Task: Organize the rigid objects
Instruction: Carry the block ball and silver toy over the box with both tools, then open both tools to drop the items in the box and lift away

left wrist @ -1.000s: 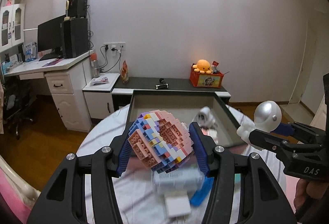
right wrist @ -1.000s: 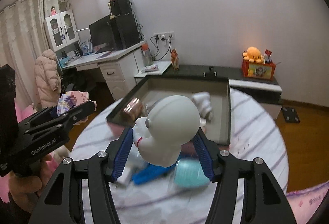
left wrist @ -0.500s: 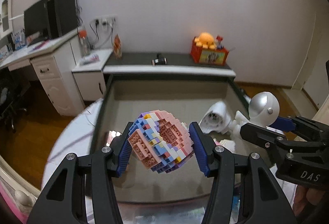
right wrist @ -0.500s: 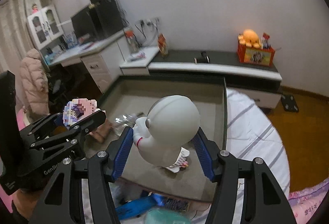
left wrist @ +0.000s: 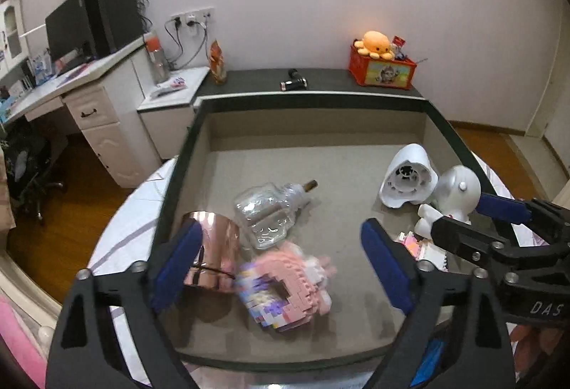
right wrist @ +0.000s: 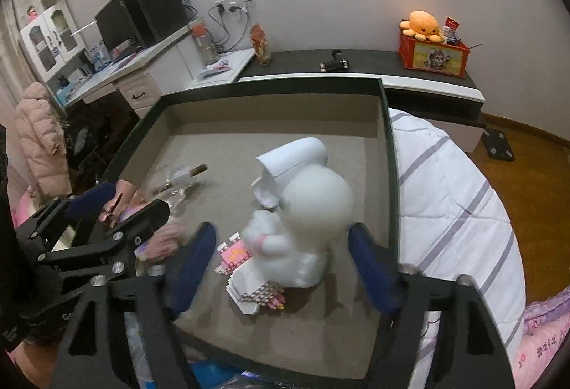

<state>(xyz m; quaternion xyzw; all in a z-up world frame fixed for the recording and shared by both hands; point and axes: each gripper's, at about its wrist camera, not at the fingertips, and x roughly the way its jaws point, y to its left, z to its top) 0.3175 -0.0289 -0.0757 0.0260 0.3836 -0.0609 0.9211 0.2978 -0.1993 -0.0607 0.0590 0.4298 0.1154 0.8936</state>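
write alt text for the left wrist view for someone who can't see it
The left claw stands open over a grey tray, its jaws having just been opening, with a pink brick toy blurred between them and untouched by the pads. Nearby in the tray lie a copper cup, a clear bottle and a white shell; the right claw reaches in beside a white round-headed figure.

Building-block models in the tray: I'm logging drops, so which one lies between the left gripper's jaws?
The bigger pink block model, blurred, between the open left gripper's jaws, beside the copper cup. The smaller pink-and-white block piece lies by the white astronaut figure.
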